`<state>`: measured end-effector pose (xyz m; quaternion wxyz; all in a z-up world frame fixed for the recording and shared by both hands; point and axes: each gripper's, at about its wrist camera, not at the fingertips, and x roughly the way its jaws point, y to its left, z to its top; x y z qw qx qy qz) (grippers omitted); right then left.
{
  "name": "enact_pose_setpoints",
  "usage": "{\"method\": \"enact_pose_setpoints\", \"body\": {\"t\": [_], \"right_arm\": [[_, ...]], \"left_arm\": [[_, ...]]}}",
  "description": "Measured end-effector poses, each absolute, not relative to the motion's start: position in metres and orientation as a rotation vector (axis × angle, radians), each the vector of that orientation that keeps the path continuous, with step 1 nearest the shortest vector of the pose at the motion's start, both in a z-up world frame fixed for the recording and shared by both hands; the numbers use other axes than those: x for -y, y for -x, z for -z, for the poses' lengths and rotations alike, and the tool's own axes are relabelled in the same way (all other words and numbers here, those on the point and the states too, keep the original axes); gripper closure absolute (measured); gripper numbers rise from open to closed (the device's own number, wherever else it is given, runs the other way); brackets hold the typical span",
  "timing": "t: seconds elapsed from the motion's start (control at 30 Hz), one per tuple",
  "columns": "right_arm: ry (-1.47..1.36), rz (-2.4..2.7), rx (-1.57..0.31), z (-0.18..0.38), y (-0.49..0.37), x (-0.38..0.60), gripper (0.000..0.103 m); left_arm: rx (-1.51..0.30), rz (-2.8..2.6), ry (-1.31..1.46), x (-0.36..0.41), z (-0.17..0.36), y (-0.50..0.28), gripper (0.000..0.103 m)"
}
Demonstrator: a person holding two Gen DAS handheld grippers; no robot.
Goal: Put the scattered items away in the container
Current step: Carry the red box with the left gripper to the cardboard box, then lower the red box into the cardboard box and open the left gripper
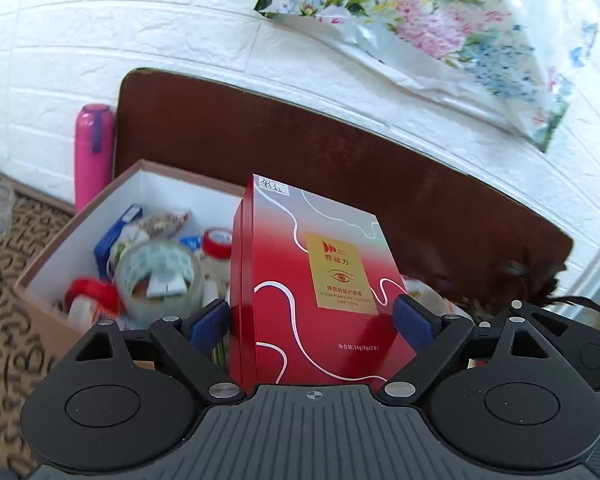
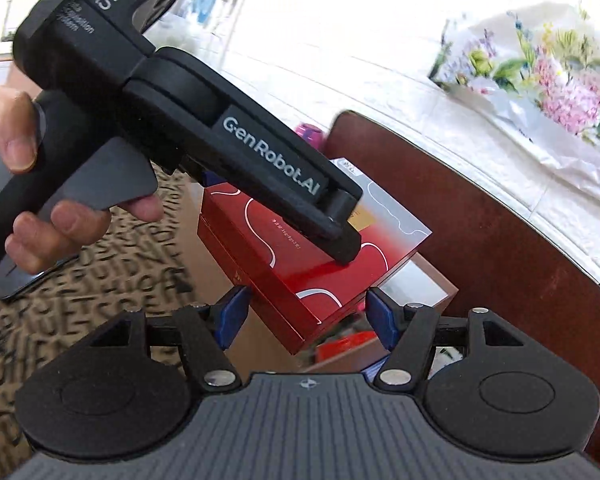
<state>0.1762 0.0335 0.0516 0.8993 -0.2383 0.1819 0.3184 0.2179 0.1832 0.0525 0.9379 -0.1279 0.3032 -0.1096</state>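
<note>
The left hand-held gripper (image 1: 312, 320) clamps the red box (image 1: 312, 280) between its blue pads, holding it over the open cardboard container (image 1: 80, 216), which already holds a tape roll (image 1: 160, 280), jars and packets. The right hand-held gripper (image 2: 306, 316) hangs open and empty just beside the box, so the tidying looks well advanced, with this box not yet lowered in.

I see a pink bottle (image 1: 93, 152) standing upright against the white brick wall (image 1: 140, 20), just beside a dark brown board (image 1: 300, 148) leaning on it. A flowered bag (image 1: 440, 28) hangs higher up, and a patterned cloth (image 1: 4, 280) covers the worktop.
</note>
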Motion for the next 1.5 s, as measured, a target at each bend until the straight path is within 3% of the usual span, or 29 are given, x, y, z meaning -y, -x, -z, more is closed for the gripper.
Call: {"method": "enact_pose_setpoints", "body": {"t": [0.43,0.9,0.97,1.1,1.3,1.5], "right_arm": [[0.497,-0.499,-0.465,-0.011,-0.304,-0.045,0.026],[0.435,-0.504,-0.5,-0.004,-0.279,-0.019,0.022],[0.432,-0.492,-0.487,-0.013,-0.27,-0.013,0.014],[0.402,-0.465,-0.447,-0.036,-0.243,0.008,0.007],[0.355,-0.437,-0.41,-0.058,-0.194,0.045,0.006],[0.255,-0.385,-0.399,-0.05,-0.139,0.083,0.002]], "left_arm": [[-0.809,0.328,0.339,-0.184,0.014,-0.369,0.013],[-0.824,0.32,0.178,-0.162,0.012,-0.349,0.01],[-0.827,0.299,0.193,-0.162,0.006,-0.34,0.009],[-0.788,0.31,0.257,-0.161,-0.015,-0.306,0.0],[-0.736,0.333,0.217,-0.138,-0.034,-0.238,0.0],[-0.736,0.329,0.22,-0.117,-0.015,-0.173,0.0]]}}
